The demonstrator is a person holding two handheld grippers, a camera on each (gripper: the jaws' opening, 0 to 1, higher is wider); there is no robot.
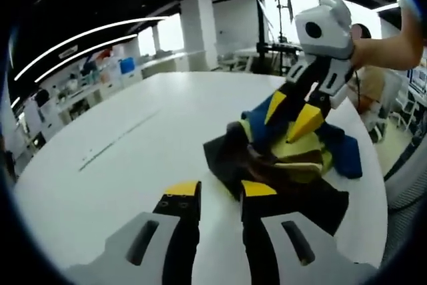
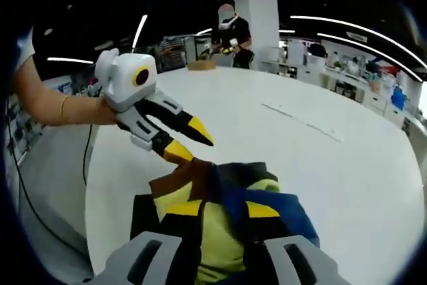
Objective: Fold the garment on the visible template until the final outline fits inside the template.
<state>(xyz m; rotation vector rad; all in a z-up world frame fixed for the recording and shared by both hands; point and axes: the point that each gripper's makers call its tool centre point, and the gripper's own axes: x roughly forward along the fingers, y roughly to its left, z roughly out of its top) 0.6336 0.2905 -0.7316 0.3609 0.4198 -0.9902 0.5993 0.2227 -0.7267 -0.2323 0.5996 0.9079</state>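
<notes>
White round table [image 1: 133, 145] takes up most of the room's middle, with shelves and benches along the far walls and a person [image 2: 230, 28] standing beyond it. On it lies the garment [image 1: 287, 158], a crumpled heap of black, yellow, blue and brown. Right gripper [image 1: 297, 115] comes down on the heap, jaws parted, yellow tips against the cloth. Left gripper [image 1: 212, 195] hovers at the near edge, jaws apart, holding nothing.
</notes>
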